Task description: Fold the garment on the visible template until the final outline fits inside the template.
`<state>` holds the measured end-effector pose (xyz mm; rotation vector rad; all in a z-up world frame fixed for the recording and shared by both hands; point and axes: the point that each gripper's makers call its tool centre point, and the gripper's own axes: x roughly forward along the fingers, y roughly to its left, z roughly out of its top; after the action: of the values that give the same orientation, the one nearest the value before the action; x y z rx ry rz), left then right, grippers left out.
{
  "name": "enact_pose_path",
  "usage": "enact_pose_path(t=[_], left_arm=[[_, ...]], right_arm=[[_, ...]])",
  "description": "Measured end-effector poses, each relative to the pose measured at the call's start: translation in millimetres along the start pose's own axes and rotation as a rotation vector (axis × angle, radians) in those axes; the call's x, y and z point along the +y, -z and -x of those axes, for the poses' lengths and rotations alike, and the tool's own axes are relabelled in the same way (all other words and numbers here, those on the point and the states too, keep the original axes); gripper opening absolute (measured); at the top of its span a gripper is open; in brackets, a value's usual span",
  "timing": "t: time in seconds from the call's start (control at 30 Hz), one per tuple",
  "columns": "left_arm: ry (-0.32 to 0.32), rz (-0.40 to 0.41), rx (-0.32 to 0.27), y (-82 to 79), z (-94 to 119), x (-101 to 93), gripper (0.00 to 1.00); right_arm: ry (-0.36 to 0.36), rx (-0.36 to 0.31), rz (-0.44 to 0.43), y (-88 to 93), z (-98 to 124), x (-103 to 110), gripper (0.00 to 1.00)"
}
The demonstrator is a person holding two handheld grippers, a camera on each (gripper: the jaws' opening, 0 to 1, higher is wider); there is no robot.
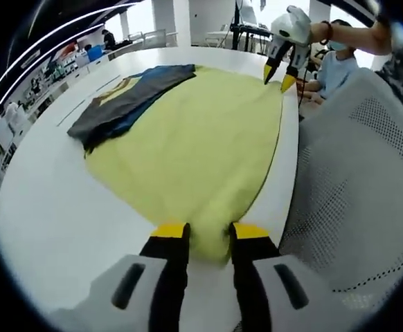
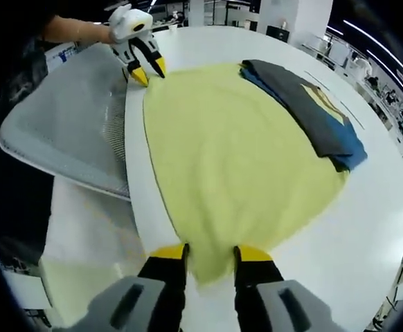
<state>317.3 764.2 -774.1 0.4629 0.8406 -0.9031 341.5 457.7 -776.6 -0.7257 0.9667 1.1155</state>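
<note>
Now the yellow garment (image 1: 194, 145) lies flat on the white bench (image 1: 63, 207), stretched between both grippers: the left gripper (image 1: 209, 238) and right gripper (image 2: 211, 257) each have jaws pinching a corner of it. Dark folded clothes (image 2: 312, 111) lie beyond.

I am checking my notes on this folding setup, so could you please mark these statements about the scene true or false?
1. The yellow garment lies spread on a white table. True.
2. Both grippers hang clear of the cloth. False: the left gripper and the right gripper each have yellow cloth between their jaws.
3. A dark grey and blue garment lies beside the yellow one. True.
4. A wooden stool stands at the table. False: it is a grey mesh chair.
</note>
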Motion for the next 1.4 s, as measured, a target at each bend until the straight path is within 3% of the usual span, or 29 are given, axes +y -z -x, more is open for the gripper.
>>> enact_pose_path(t=[0.2,0.3,0.43,0.77,1.13,1.4], left_arm=[[-0.018,0.016,0.003,-0.6,-1,4.6,0.12],[-0.029,0.013,0.007,-1.0,-1,7.8,0.04],[-0.038,0.002,0.009,-1.7,-1,8.3,0.01],[-0.035,0.017,0.019,3.6,11,1.9,0.01],[0.003,0.057,0.062,13.1,25,-19.2,0.01],[0.047,0.104,0.083,21.0,30,-35.8,0.01]], right_arm=[[0.045,-0.025,-0.051,-0.3,0,-11,0.06],[0.043,-0.036,-0.065,-1.4,-1,-11,0.04],[0.040,-0.035,-0.053,-1.0,0,-9,0.02],[0.004,-0.039,-0.053,0.1,8,6,0.00],[-0.079,-0.031,-0.036,4.3,16,35,0.00],[-0.127,-0.020,-0.070,11.1,23,51,0.00]])
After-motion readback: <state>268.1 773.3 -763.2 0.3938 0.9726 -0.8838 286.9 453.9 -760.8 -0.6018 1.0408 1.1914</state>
